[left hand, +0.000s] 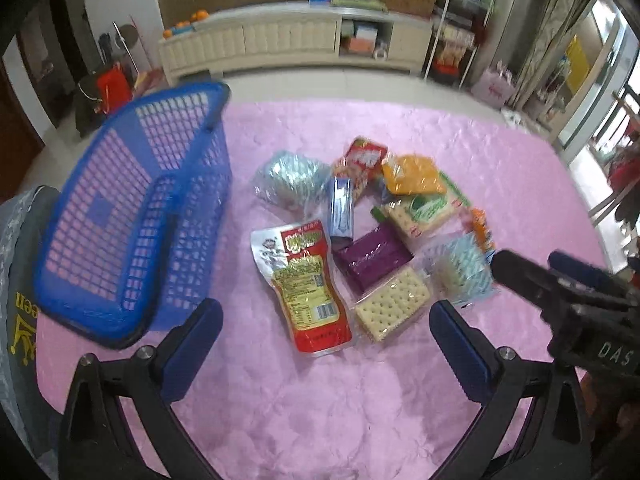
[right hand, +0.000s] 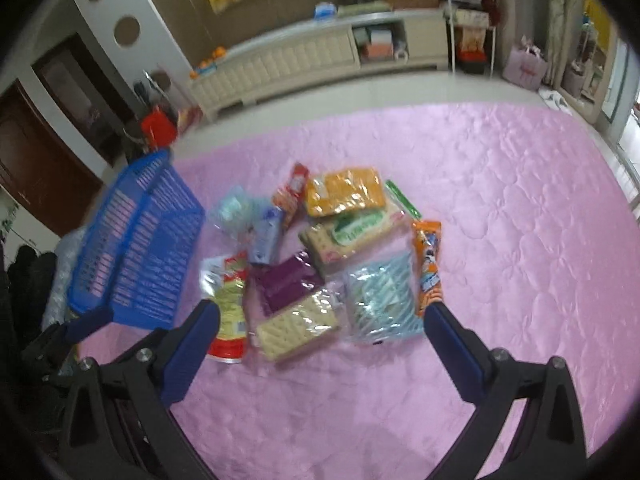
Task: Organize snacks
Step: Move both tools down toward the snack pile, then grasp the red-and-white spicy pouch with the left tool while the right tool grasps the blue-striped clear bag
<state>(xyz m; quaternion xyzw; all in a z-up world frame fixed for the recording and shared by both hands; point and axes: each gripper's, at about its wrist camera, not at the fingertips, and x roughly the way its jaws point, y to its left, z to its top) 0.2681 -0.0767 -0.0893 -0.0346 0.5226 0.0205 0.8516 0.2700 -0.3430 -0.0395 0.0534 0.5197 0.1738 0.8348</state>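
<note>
Snack pile sits mid-desk on the pink quilted cover (left hand: 320,400); blue basket (left hand: 132,216) stands just left of it, empty as far as the mesh shows.

Left gripper (left hand: 326,344): jaws wide apart, holding nothing, above the near edge of the pile. Right gripper (right hand: 322,326): jaws likewise spread and empty, above the cracker pack (right hand: 298,326) and the pale blue striped pack (right hand: 380,300).

Nearest items, left view: red-and-silver pouch (left hand: 306,284), cracker pack (left hand: 392,304), purple pack (left hand: 372,256). Farther: orange pack (left hand: 412,174), red box (left hand: 366,158), crinkled clear bag (left hand: 288,178). In the right view, an orange wrapped bar (right hand: 428,264) lies beside the striped pack.

Handling judgement: all look light. Film wrappers are probably slick and crumple under pressure; crackers are brittle, so a gentle grip across the short sides seems wise. The pouch is soft and flat; its sealed top edge looks the best hold. The purple pack appears stiffer, graspable across its width. Overlapping packs may drag neighbours when lifted.
</note>
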